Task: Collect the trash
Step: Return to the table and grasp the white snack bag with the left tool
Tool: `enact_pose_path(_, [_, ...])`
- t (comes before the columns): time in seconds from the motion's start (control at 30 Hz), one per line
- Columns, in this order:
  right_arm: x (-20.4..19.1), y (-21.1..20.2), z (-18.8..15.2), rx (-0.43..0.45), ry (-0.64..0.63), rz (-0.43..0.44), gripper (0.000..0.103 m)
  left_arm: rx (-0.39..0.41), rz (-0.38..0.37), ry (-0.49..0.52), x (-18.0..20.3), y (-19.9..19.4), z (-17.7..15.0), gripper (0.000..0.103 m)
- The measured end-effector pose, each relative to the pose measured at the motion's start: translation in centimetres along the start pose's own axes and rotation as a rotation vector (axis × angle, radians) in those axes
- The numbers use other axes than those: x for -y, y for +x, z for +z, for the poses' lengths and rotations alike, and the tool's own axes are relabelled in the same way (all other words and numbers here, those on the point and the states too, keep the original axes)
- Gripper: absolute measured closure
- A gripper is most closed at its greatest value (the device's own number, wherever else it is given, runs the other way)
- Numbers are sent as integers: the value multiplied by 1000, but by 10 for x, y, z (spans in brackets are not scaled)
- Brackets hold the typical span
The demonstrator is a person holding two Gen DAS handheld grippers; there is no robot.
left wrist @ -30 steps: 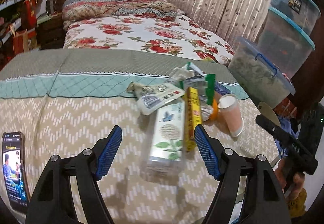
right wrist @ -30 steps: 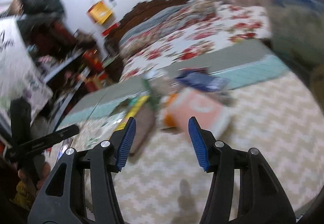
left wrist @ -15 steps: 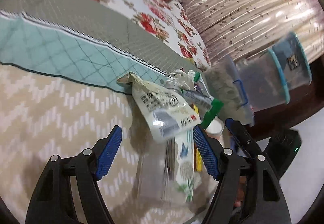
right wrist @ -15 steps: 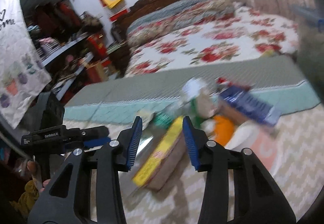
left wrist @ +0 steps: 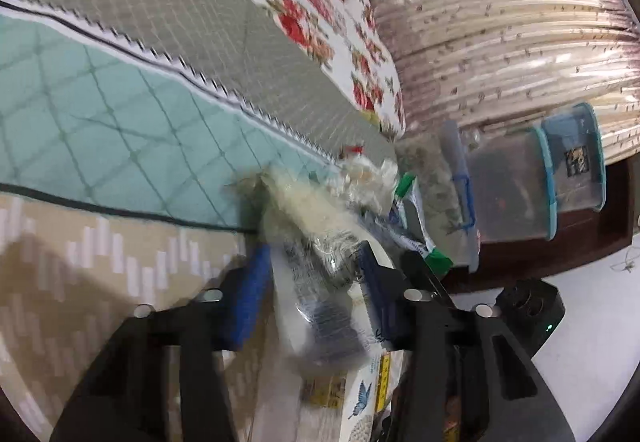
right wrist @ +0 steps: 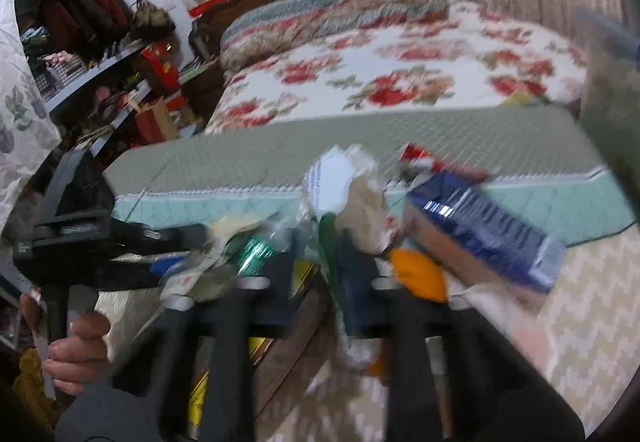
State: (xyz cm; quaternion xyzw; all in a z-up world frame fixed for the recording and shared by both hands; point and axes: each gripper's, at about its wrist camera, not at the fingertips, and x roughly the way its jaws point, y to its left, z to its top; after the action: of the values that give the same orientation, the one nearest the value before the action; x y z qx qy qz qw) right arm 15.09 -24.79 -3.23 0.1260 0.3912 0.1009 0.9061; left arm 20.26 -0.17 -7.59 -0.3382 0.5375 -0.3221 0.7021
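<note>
While both claws have just been closing, left claw [left wrist: 316,294] pinching a crinkly white wrapper [left wrist: 304,242], right claw [right wrist: 320,270] clamped on a green strip [right wrist: 330,238] (blurry), trash heaped on the bed [left wrist: 100,130]

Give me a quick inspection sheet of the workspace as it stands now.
Surface: bedspread, beige zigzag with a teal band.
Job's things: trash pile of wrappers, a blue pack, a butterfly-print box.
Clutter: nothing seen apart from the pile.
Grippers: left gripper jaws just closing, white wrapper between them; right gripper shut, blurred, a green strip by its jaws.
Cables: nothing seen.
Surroundings: floral bed, curtain, stacked plastic tubs, shelves.
</note>
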Motion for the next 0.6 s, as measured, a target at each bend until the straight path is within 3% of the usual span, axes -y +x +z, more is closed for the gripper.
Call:
enact_pose_path(0.1, [-5,-19,-12,53,-24,-3,93,36,19,42,8,-8,-6,64])
enact_pose_path(0.33, [-7,-86,-50,192,-52,-35,93,148,-60,110,32,-60,-25,64])
enact_pose_path(0.5, [0,-118,-80,225,-22,-42,93,198,-79,218,64,-93,-55,64])
enact_pose_path(0.6, [2,-125,-96,199,-19,-37,93,200,-68,290,82,-101,-79,63])
